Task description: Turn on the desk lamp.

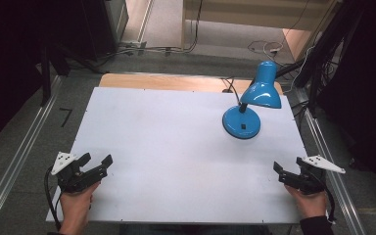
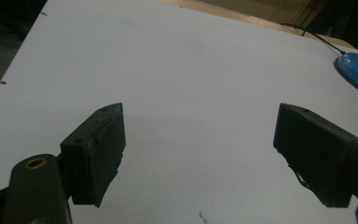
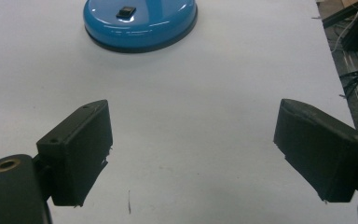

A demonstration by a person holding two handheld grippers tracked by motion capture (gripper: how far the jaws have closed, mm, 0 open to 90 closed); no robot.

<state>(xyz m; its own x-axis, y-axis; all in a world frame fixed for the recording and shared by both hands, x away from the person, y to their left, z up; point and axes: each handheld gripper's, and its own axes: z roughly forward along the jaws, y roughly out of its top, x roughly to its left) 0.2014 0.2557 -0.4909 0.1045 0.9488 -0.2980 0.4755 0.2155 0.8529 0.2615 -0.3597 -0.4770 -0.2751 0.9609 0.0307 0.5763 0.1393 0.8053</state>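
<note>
Both hand-held grippers, left (image 1: 97,162) and right (image 1: 277,169), rest apart and empty at the desk's (image 1: 176,147) near corners; blue lamp (image 1: 248,105) stands near the far-right corner; a careless approach could topple it.

Left claw (image 1: 97,160) and right claw (image 1: 277,167), both wide open, hand-held.

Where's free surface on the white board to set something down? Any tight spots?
Bare: the white board from its left edge across to the blue lamp, and the near strip between the left gripper and right gripper, both open and empty. Crowded: only the far right corner, where the lamp's base, overhanging shade and cord sit.
</note>
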